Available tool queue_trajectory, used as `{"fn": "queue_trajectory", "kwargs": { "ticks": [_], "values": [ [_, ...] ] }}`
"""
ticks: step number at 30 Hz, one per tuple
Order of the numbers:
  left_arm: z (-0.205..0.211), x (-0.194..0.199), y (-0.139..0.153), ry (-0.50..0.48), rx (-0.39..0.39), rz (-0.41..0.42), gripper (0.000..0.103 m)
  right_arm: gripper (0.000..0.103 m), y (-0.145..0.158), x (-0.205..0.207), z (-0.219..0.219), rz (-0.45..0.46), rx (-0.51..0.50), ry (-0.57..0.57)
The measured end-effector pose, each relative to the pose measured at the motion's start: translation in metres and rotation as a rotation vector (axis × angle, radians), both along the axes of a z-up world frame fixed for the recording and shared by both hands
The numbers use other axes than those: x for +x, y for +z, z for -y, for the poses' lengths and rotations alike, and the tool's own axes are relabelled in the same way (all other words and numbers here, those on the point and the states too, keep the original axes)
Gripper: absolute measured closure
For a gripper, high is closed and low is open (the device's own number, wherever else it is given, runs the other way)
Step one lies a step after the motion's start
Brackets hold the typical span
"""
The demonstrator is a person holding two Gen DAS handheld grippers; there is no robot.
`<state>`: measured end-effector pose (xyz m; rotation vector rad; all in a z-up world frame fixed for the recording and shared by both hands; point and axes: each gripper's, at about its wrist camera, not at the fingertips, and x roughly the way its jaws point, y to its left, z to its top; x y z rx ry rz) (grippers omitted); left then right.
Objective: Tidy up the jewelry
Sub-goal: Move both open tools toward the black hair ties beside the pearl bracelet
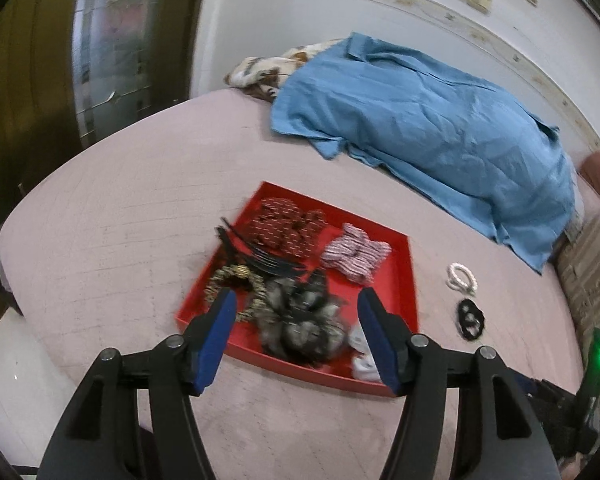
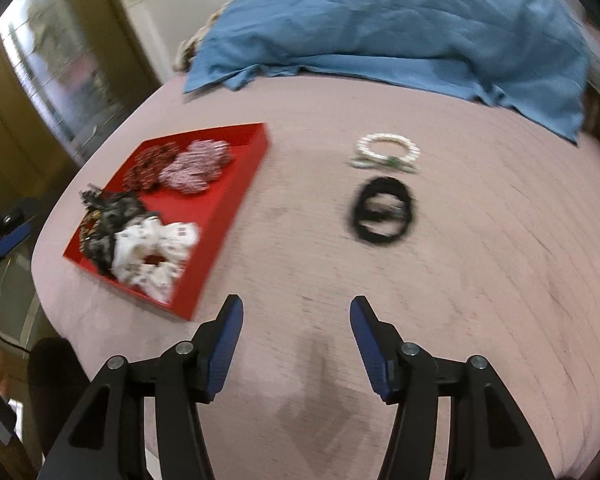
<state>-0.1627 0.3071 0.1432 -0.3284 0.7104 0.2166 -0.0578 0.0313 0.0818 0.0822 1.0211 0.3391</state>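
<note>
On bed right of red tray: black hair ties, pearl bracelet loose. Ties light, soft, stretchy; pinch one band edge. Right gripper, left gripper jaws spread wide, empty.

No readable text, brand, number or sign is showing in either view. The small dark marks printed on the white fabric scrunchie, lying in the red tray ahead-left of the right jaws, are staying too blurred to read.
</note>
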Motion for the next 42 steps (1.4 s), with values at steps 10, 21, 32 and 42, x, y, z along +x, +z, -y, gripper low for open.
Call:
{"fn": "queue_trajectory", "kwargs": {
  "ticks": [10, 21, 32, 42],
  "values": [
    [0.069, 0.012, -0.006, -0.168, 0.037, -0.05, 0.041, 0.043, -0.02, 0.017, 0.066, -0.04, 0.001, -0.123],
    [0.101, 0.029, -0.027, -0.238, 0.047, -0.12, 0.041, 0.064, -0.037, 0.083, 0.049, -0.037, 0.016, -0.112],
    [0.121, 0.038, -0.035, -0.282, 0.052, -0.155, 0.041, 0.095, -0.045, 0.074, 0.095, -0.027, -0.006, -0.181],
    [0.179, 0.077, -0.05, -0.372, 0.03, -0.19, 0.041, 0.094, -0.05, 0.042, 0.188, 0.046, -0.066, -0.368]
  ]
}}
